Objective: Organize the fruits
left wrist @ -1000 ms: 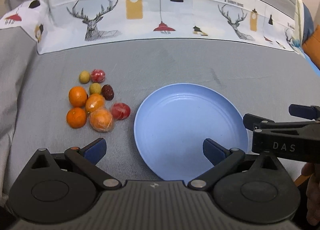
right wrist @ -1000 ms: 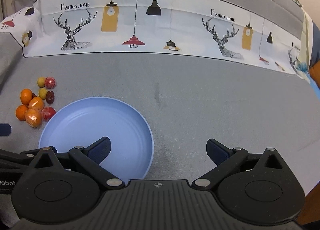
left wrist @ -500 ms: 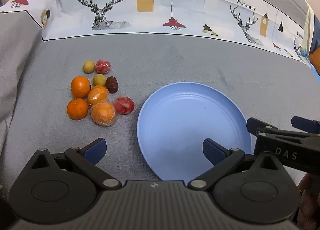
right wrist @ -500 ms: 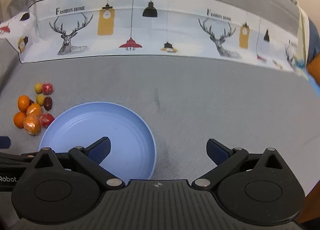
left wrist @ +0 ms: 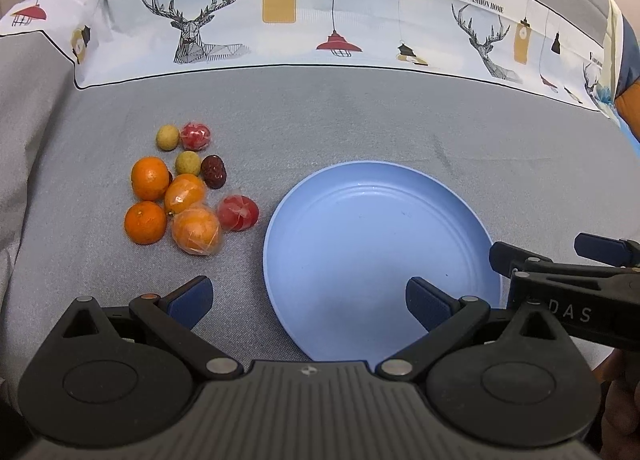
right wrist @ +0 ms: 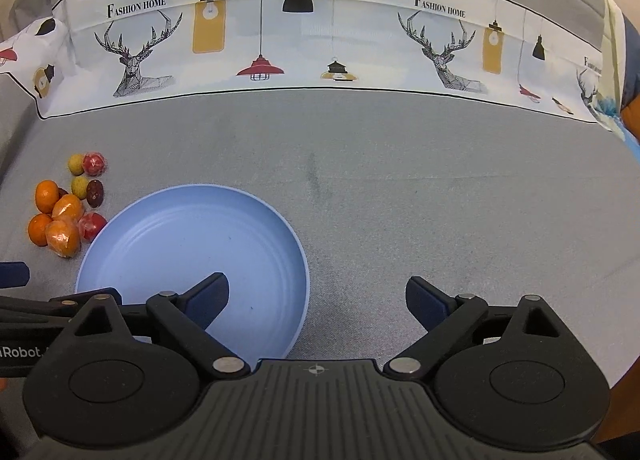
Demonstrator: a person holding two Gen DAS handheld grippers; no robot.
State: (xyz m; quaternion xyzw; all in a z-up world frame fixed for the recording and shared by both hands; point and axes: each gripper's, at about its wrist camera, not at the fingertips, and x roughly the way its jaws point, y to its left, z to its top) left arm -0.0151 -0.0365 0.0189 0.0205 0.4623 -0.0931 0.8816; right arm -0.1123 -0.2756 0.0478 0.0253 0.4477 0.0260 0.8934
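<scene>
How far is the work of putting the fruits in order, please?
Done: nothing yet; the round light-blue plastic plate holds no fruit. In hand: nothing; the left gripper is open and empty, and the right gripper is closing slightly with nothing between its jaws. Left: the whole cluster of small orange, red, yellow and dark fruits beside the plate.

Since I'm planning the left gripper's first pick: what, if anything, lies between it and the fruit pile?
Nothing visible. Only bare grey cloth separates the open left gripper from the fruit pile. The blue plate sits beside the pile, not in the way.
</scene>
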